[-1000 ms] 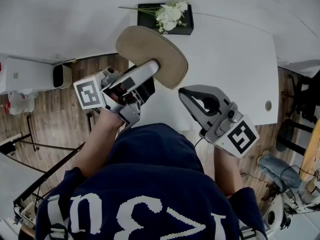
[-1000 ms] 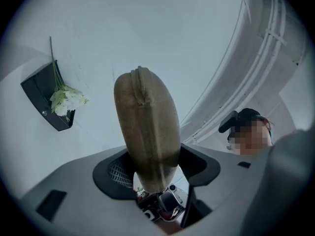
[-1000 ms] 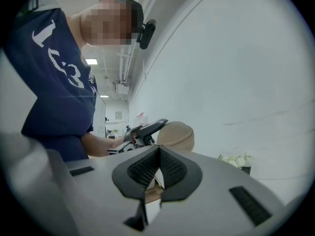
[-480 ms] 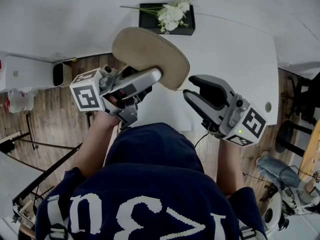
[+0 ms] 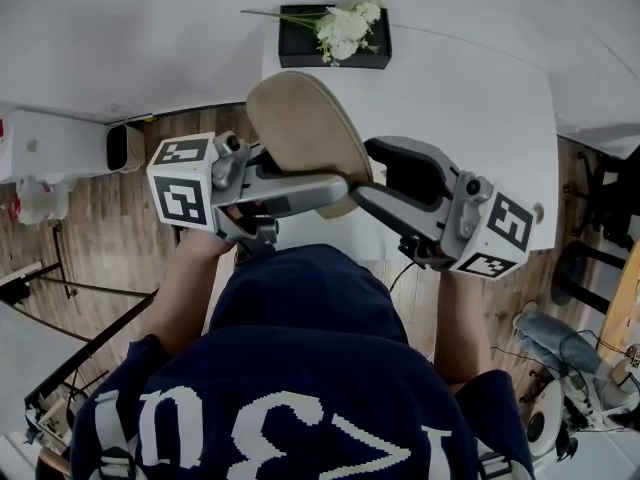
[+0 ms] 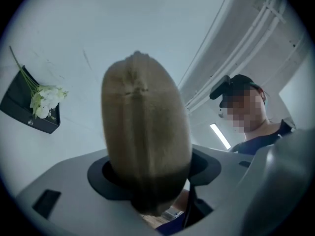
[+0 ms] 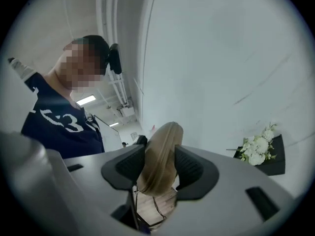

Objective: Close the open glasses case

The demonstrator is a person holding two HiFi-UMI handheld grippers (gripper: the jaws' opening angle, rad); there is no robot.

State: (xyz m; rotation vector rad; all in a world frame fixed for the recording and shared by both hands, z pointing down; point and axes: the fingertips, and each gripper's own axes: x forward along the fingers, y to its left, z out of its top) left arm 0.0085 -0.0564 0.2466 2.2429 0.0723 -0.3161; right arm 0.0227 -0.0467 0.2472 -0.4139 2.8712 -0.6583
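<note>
A tan oval glasses case is held up over the near edge of the white table, standing on its edge. My left gripper is shut on its lower end; in the left gripper view the case fills the space in front of that gripper. My right gripper comes in from the right. Its jaws have just been opening and now stand on either side of the case, one pad on each face at that gripper. The case looks closed or nearly so.
A black box with white flowers sits at the table's far edge, also seen as the flower box and the flower box. Wooden floor and a white unit lie to the left.
My left gripper has carried the case to the right and rolled it onto its edge. My right gripper has rolled, moved left to the case and opened its jaws around it.
</note>
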